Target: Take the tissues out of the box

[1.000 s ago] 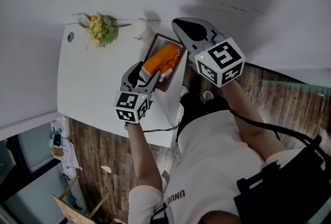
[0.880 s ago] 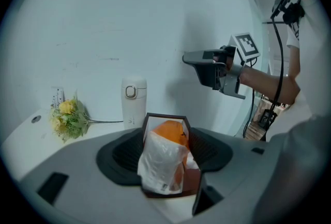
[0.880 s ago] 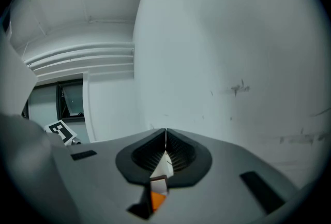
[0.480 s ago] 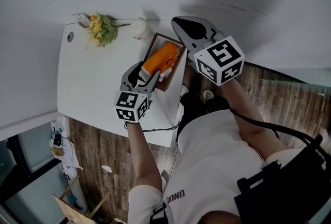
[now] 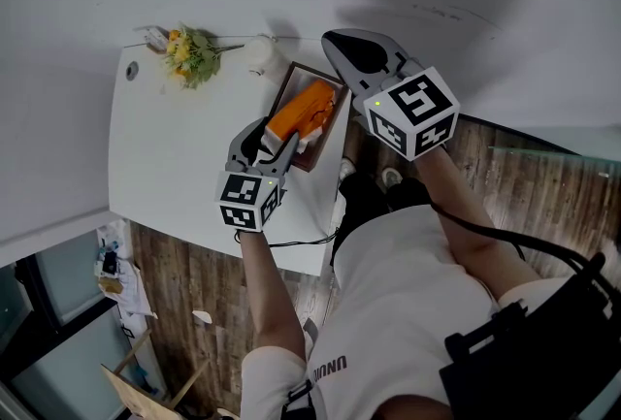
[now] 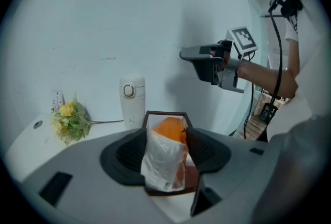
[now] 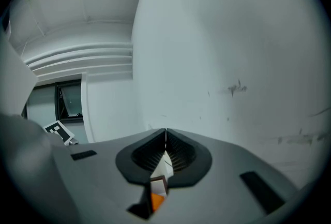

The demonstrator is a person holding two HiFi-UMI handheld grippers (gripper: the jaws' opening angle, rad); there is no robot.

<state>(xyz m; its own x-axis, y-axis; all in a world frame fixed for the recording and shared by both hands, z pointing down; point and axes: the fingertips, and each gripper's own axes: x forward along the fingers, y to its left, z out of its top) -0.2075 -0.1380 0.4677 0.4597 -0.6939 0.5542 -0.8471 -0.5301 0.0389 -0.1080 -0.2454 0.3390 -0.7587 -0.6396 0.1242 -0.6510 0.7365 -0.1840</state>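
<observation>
Clear-wrapped orange tissue pack lay in the brown box, between the left hand-held gripper's closing jaws; white bottle beyond.

Head view looks steeply down; left gripper view, low and close, shares the box with it.

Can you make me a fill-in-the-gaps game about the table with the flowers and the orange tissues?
1. The tissue pack in the brown box is mostly ____ in colour.
2. The yellow flowers lie on a ____ table.
3. The white bottle stands between the flowers and the brown ____.
Missing words: orange, white, box.
</observation>
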